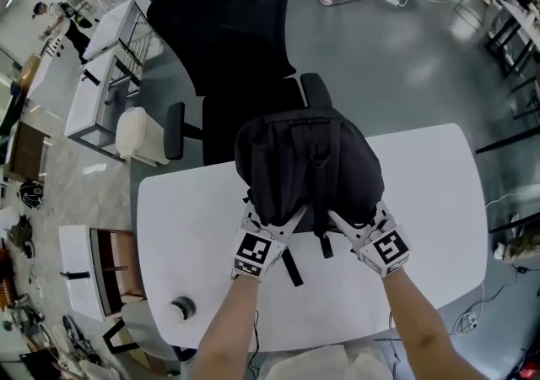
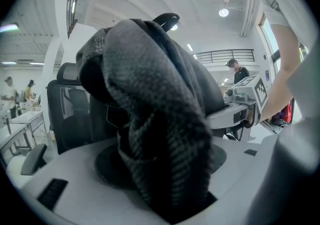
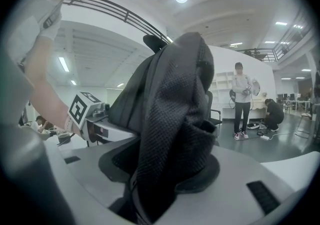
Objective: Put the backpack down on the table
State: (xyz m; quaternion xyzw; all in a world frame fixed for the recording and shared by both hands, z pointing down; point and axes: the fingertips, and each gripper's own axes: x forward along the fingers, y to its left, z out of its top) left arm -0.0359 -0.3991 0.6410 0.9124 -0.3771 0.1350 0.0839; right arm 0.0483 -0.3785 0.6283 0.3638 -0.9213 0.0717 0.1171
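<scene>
The black fabric backpack (image 1: 308, 163) stood in the middle of the head view, on the far part of the white rounded table (image 1: 439, 201), with its top handle toward the upper edge of the frame. Its body hid the far rim of the table and the seat of the black mesh office chair (image 1: 224, 24) behind it. For this reason I could not tell if the whole base rested on the tabletop or if part of it hung past the rim. Two loose black straps (image 1: 291, 267) came out from under the bag and lay on the table between the two grippers.

The left gripper (image 1: 277, 219) was at the lower left corner of the bag. Its jaws were spread apart, and in the left gripper view a thick fold of the fabric filled the gap between them. The fold covered the pads, so the contact was hard to judge, but the jaws did not seem to squeeze it. The right gripper (image 1: 356, 219) was at the lower right corner, and its jaws pinched a thick bunch of the fabric. In both gripper views the bag blocked most of the room behind.

Near the lower left edge of the table sat a small round object (image 1: 181, 309), too small to identify.
</scene>
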